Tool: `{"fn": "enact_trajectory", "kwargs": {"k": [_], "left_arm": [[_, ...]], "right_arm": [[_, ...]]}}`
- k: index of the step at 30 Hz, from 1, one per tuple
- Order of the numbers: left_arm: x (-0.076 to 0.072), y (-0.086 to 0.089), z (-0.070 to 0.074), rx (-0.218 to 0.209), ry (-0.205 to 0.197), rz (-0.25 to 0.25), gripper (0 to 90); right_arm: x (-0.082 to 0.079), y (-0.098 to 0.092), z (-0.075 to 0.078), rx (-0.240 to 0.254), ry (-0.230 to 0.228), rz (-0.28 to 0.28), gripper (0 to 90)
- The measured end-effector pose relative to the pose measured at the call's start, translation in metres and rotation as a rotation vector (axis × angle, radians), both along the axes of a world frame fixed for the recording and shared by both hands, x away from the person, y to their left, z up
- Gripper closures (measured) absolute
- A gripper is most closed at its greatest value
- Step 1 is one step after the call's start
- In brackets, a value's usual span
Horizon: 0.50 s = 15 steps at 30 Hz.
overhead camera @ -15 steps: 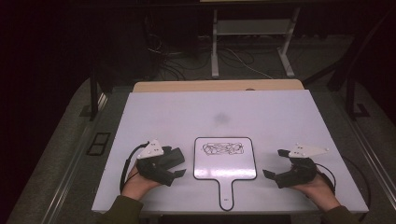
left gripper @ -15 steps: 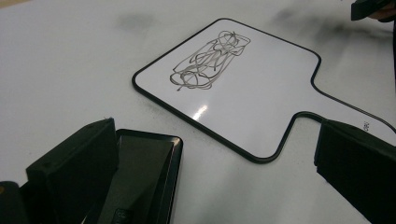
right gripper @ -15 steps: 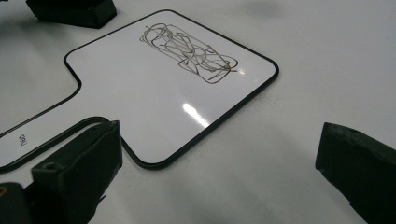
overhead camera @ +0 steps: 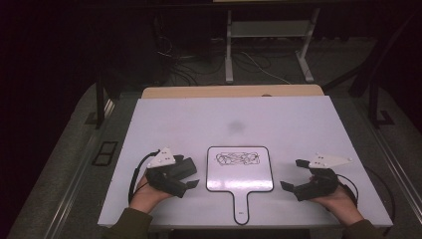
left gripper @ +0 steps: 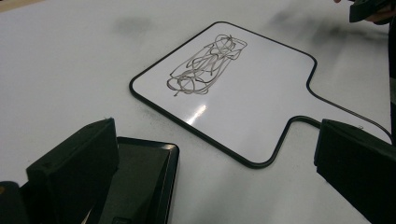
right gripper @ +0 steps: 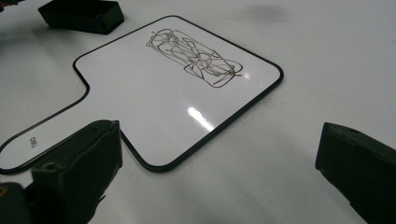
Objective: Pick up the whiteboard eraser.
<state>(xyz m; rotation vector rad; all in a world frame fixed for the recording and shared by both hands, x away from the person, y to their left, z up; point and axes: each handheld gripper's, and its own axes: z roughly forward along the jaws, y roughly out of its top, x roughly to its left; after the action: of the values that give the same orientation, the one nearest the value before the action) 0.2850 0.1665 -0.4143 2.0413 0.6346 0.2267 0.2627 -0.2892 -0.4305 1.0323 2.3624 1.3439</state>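
A paddle-shaped whiteboard lies flat at the near middle of the white table, handle toward the person, a black scribble on its upper face — probably the mark to be wiped. A black eraser block sits just left of the board, right by the left gripper, whose jaws stand wide apart and hold nothing. The right gripper rests to the board's right, jaws likewise apart and empty — both flank the board, ready to work.
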Motion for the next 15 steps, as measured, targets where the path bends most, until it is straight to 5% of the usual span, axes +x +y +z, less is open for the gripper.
{"fn": "enact_trajectory", "kwargs": {"k": [15], "left_arm": [[0.012,0.004,0.008,-0.003,-0.009,0.003,0.0]], "right_arm": [[0.000,0.000,0.000,0.013,-0.002,-0.004,0.0]]}}
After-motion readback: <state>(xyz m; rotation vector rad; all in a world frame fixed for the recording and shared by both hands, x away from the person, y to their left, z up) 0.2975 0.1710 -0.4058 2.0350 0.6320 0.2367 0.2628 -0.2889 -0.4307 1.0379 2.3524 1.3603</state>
